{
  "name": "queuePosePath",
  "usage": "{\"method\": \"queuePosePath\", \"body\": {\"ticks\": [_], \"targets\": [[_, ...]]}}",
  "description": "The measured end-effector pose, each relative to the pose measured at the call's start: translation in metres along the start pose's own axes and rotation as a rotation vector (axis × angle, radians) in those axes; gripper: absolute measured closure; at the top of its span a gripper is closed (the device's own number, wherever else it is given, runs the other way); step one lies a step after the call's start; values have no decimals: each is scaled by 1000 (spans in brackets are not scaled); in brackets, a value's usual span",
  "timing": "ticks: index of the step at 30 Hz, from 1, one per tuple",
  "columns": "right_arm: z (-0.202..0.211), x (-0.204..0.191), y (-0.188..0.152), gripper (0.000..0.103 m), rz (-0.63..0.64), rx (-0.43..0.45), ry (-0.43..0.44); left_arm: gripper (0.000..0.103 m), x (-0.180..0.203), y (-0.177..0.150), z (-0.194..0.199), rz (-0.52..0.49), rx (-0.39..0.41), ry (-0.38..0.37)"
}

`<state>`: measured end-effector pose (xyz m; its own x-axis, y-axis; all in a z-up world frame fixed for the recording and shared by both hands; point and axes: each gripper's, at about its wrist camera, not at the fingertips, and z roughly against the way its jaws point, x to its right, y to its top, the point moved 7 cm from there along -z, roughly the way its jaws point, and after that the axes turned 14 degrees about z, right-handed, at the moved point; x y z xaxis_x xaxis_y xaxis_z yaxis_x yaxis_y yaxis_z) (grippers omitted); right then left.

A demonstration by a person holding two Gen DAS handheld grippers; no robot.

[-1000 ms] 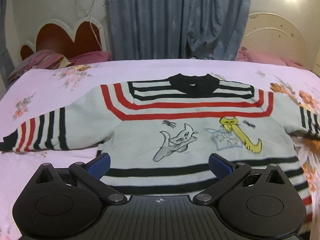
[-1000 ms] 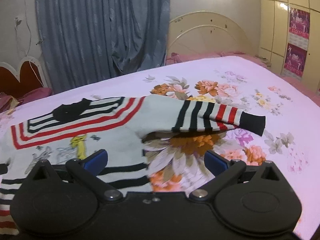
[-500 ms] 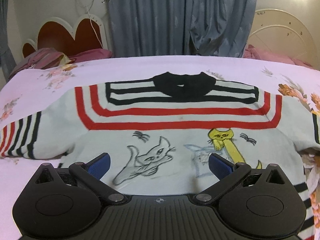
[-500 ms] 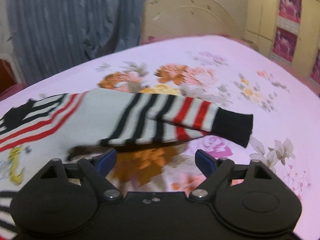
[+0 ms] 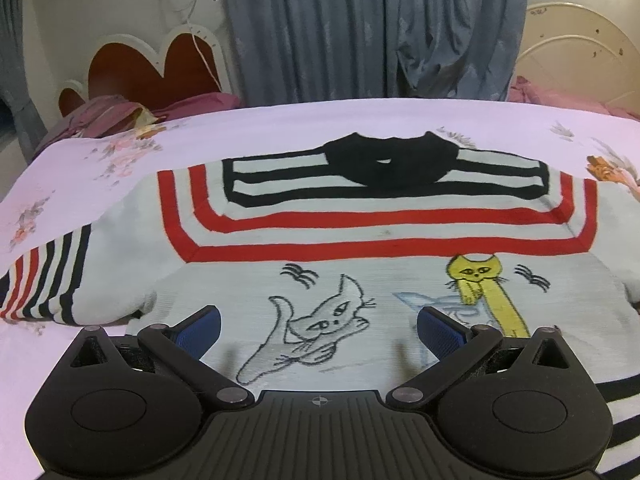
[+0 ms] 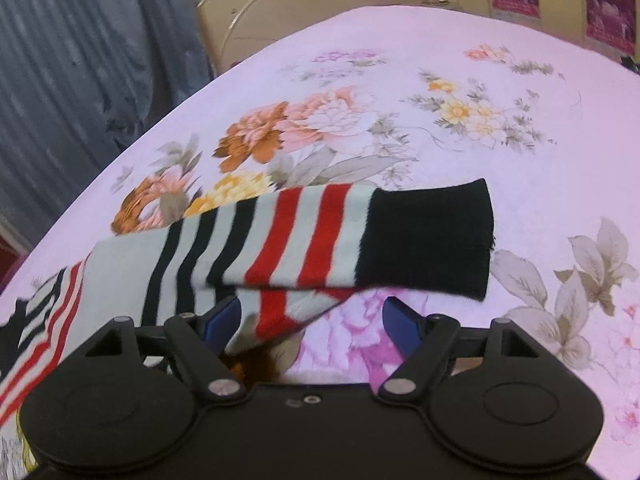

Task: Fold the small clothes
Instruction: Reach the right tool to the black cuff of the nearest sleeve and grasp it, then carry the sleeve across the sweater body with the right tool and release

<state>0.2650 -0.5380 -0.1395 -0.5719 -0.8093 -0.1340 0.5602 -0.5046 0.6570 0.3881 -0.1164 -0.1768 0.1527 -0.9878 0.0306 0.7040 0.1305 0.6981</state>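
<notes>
A small white sweater point(image 5: 360, 240) with red and black stripes and two cat drawings lies flat, front up, on the pink floral bedsheet point(image 6: 440, 120). My left gripper point(image 5: 318, 320) hovers open over the chest, its blue pads either side of the grey cat, nothing between them. In the right wrist view the striped sleeve point(image 6: 280, 240) stretches across the sheet and ends in a black cuff point(image 6: 428, 236). My right gripper point(image 6: 312, 312) is at the sleeve's near edge with its jaws closing. A fold of sleeve lies between them; the right pad stands clear of the cloth.
A grey-blue curtain point(image 5: 360, 28) hangs behind the bed. A red heart-shaped headboard point(image 5: 152, 68) with pillows point(image 5: 108, 116) is at the far left, a cream headboard point(image 5: 576, 52) at the far right. Cupboard doors point(image 6: 560, 4) stand past the bed's far side.
The left gripper has moved forward from the hem to the chest. The right gripper has swung right and down to the sleeve near the cuff, rolled, and its jaws have narrowed.
</notes>
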Motion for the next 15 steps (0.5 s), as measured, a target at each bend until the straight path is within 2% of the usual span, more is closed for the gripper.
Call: {"method": "queuePosePath", "body": {"ticks": [2,4,5,6,7,11,15], "targets": [[-4,4,6,33,-15,20,-13,0,-1,1,-1,-7,8,-4],[-7,8,11,54,-26,35,-34,0,-1,1,0,-18,23,-10],[-8,10,14,60,-29,41,-46,0,-1,2,2,-20,31,-17],[-7,12,16,72,-30,51,-53,0,-1,4,3,-19,38,-22],[-6,13,17,78,-30,61,-55,0,-1,5,5,-16,46,-30],[8,2,26,84,32,124,-62,0,0,10,11,-8,54,-63],[33,-36,40,85,154,212,-36,0,-4,16,14,-1,54,-71]]}}
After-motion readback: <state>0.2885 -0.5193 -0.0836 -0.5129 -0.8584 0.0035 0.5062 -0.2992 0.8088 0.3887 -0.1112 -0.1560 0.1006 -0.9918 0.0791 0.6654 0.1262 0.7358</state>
